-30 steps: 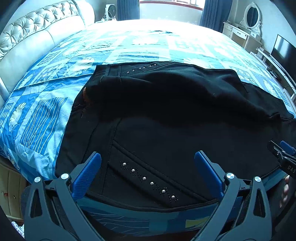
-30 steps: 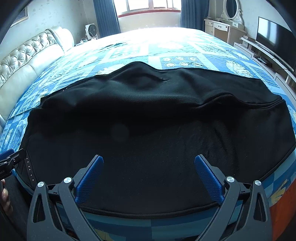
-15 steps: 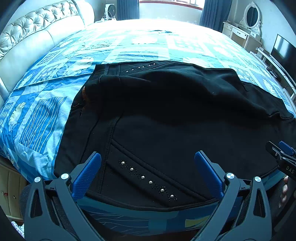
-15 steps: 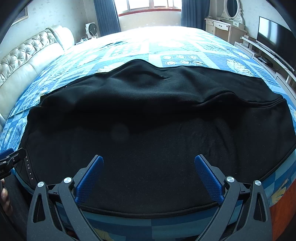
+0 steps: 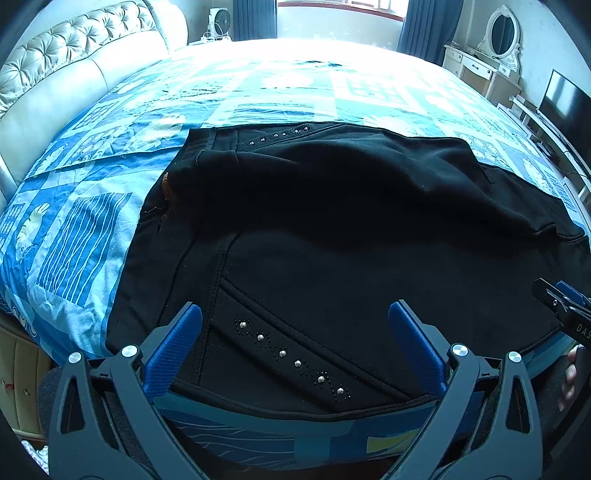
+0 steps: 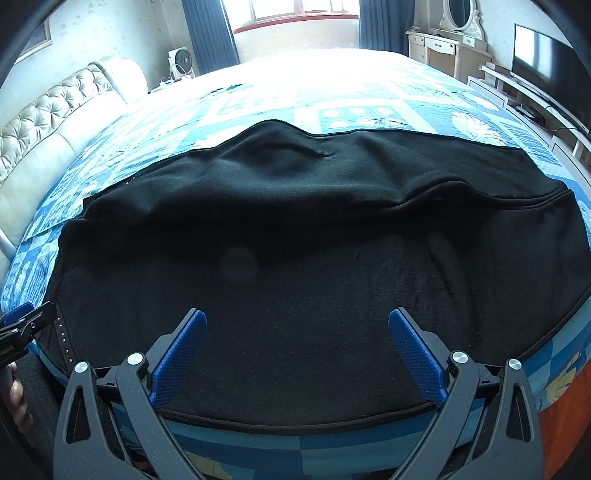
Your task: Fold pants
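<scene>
Black pants [image 5: 332,236] lay spread across the near part of the bed [image 5: 280,92], their lower hem running along the near edge and the far leg folded over into a raised ridge across the middle. A studded pocket seam [image 5: 291,354] sat on the waist end, toward the bed's near left corner; a second line of studs showed at the far side of the waistband. Patchwork blue bedspread [image 5: 81,236] was bare to the left of the cloth and beyond it toward the window. The left gripper [image 5: 295,332] hovered over the near edge above the studded seam, jaws spread wide, nothing between the blue pads [image 5: 173,350]. The right gripper [image 6: 295,339] hung over the leg portion at the same near edge, jaws likewise wide apart and empty, the cloth [image 6: 314,258] visible between them. Each gripper's tip showed at the margin of the other's view, with fingertips of a hand [image 6: 16,398] beside the handle. Tufted headboard [image 5: 74,74] stood along the bed's left side; a dressing table with oval mirror [image 5: 500,33] and a television [image 6: 543,62] stood off the right side.
</scene>
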